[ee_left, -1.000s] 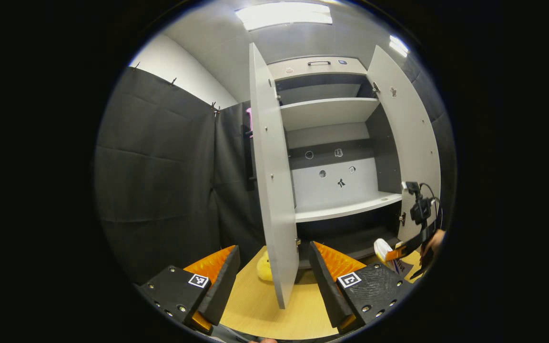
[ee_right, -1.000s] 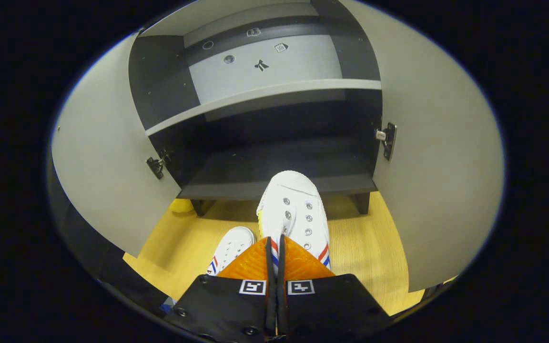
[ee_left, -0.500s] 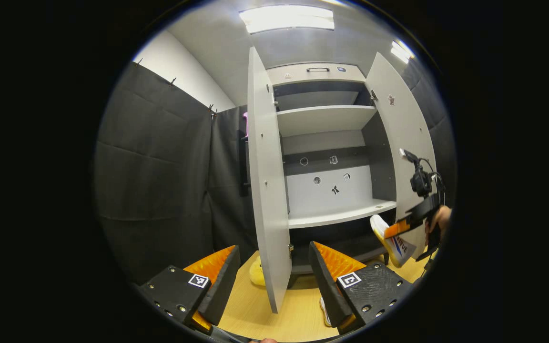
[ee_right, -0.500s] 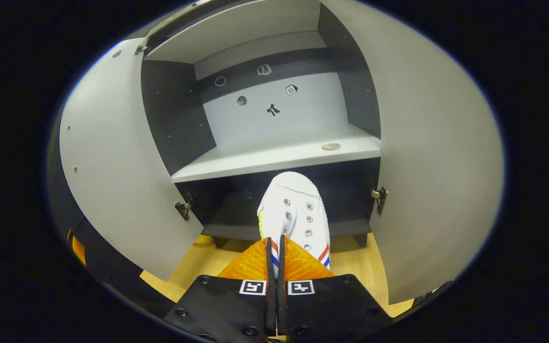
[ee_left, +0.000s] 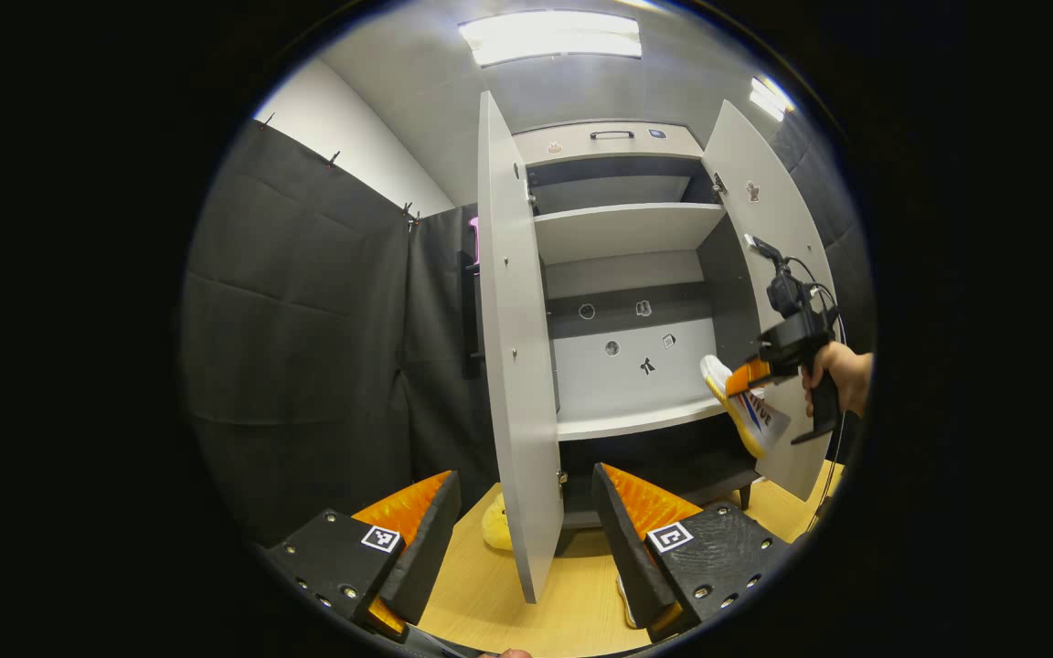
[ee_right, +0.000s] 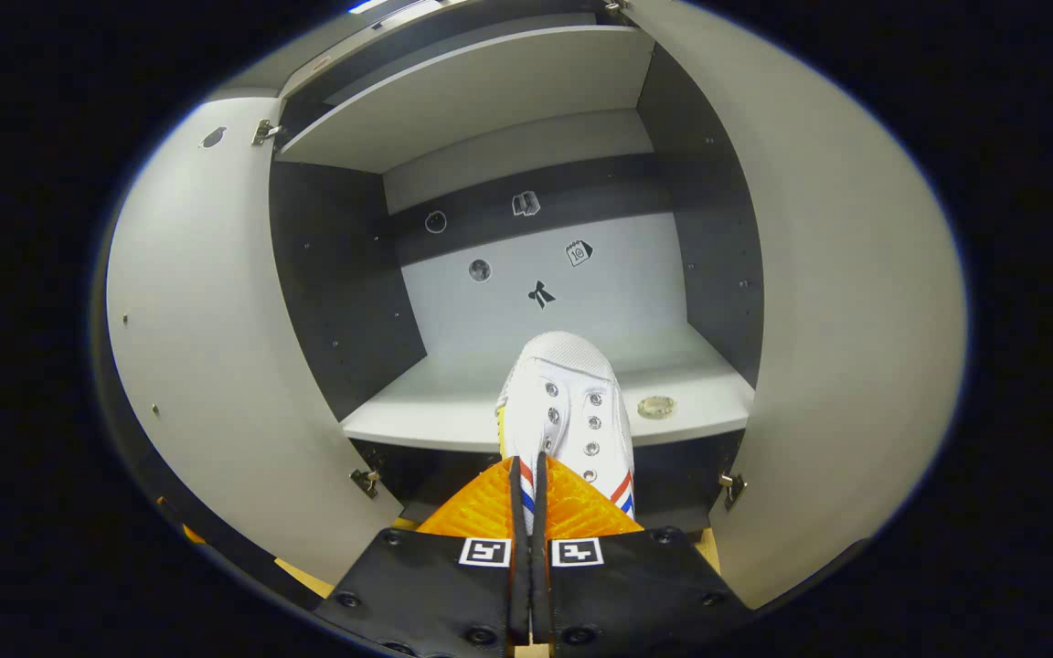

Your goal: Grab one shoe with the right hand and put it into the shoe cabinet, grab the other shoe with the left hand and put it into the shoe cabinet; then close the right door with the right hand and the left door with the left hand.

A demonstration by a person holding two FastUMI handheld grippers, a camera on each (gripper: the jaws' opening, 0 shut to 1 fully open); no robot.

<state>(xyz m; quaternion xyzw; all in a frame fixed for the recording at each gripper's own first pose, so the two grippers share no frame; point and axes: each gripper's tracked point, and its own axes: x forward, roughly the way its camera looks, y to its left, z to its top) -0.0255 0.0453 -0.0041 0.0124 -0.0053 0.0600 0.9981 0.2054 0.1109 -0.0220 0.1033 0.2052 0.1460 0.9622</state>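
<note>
Fingers (ee_right: 510, 493) of right gripper (ee_right: 526, 498) clamped on shoe (ee_right: 568, 411) heel, toe ahead; left gripper (ee_left: 526, 521) fingers apart.

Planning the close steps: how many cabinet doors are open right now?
2. The left door and the right door both stand wide open; the right hand-held gripper holds a shoe between them.

A wooden floor (ee_left: 581, 617) is running along the bottom of the left gripper view, carrying the shoe cabinet (ee_left: 622, 146) on short dark legs at centre. A yellow object (ee_left: 494, 525) is lying on the floor at lower centre, just beside the cabinet's base. In the right gripper view, the pale middle shelf (ee_right: 435, 411) is crossing the centre of the frame, with a small round ring (ee_right: 655, 406) lying on its right part.
</note>
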